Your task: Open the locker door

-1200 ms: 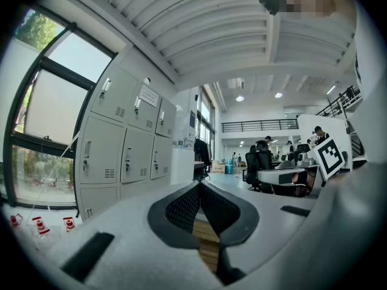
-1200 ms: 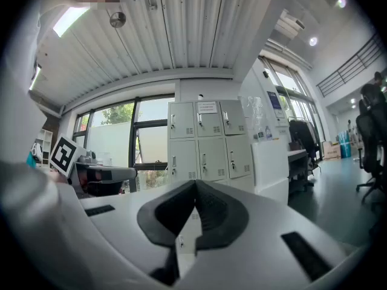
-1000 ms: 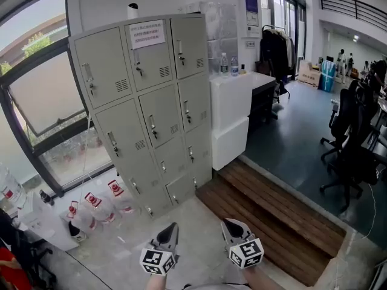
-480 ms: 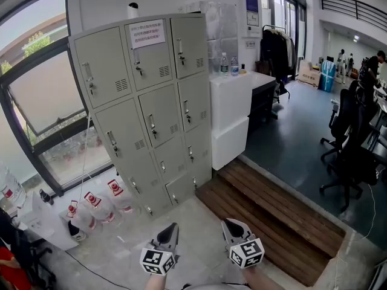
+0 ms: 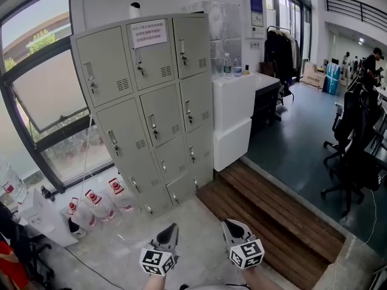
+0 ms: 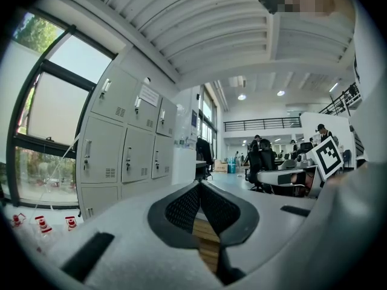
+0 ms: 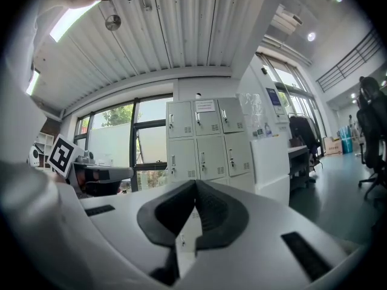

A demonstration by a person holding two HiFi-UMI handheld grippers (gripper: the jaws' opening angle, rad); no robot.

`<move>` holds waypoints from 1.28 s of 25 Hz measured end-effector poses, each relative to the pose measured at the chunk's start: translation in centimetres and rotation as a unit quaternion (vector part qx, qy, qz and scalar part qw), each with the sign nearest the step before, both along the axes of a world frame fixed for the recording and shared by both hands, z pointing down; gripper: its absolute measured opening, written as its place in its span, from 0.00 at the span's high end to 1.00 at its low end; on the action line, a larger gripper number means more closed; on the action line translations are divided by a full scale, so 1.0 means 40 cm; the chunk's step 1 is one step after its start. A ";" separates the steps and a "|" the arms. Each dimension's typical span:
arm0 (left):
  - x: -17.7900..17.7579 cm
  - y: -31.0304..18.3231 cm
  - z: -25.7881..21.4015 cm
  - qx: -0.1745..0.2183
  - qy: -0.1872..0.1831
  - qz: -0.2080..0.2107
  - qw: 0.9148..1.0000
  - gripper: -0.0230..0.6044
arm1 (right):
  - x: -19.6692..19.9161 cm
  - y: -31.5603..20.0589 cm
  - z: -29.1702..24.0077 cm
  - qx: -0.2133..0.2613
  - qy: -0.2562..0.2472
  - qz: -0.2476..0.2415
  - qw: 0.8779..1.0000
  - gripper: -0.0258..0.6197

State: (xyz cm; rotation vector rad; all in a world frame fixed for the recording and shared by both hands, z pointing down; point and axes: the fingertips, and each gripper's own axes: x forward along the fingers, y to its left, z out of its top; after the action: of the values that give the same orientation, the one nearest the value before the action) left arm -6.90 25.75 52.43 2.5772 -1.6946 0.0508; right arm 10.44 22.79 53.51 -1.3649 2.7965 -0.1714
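Two water bottles [image 5: 231,66] stood on a white bench [image 5: 233,104]. Big water jugs [image 5: 97,205] sat on the floor [image 5: 199,237] by the window [image 5: 45,95]. Black chairs [image 5: 354,159] stood past a wooden step [image 5: 272,216].

Head camera is looking steeply down from well back, locker cabinet [image 5: 151,101] ahead, left gripper [image 5: 173,225] and right gripper [image 5: 225,221] at frame bottom. Gripper cameras are riding low, looking level along their jaws; all three are sharing that cabinet.

A tall grey locker [image 5: 151,101] stands by the big window [image 5: 42,95]. All its little doors are closed. A paper note [image 5: 149,33] is stuck near its top. Low down, the left tongs [image 5: 172,228] and right tongs [image 5: 229,225] point at it, well apart from it.
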 end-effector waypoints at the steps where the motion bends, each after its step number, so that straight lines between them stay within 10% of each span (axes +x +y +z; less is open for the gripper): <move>1: 0.004 -0.004 0.001 0.000 0.000 -0.003 1.000 0.95 | 0.005 -0.006 0.000 -0.001 0.000 -0.003 1.000 0.94; 18: 0.078 -0.188 0.061 -0.007 0.004 -0.016 1.000 0.95 | 0.076 -0.207 0.052 -0.007 -0.002 -0.018 1.000 0.94; 32: -0.142 -0.818 0.076 0.002 -0.015 0.051 0.999 0.95 | -0.201 -0.807 0.065 -0.007 0.001 0.010 1.000 0.94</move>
State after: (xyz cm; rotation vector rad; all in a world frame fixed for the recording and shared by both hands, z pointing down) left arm -12.59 -6.99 55.48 2.6780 -1.5733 0.0918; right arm 2.40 -9.50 56.13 -1.3948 2.7875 -0.1907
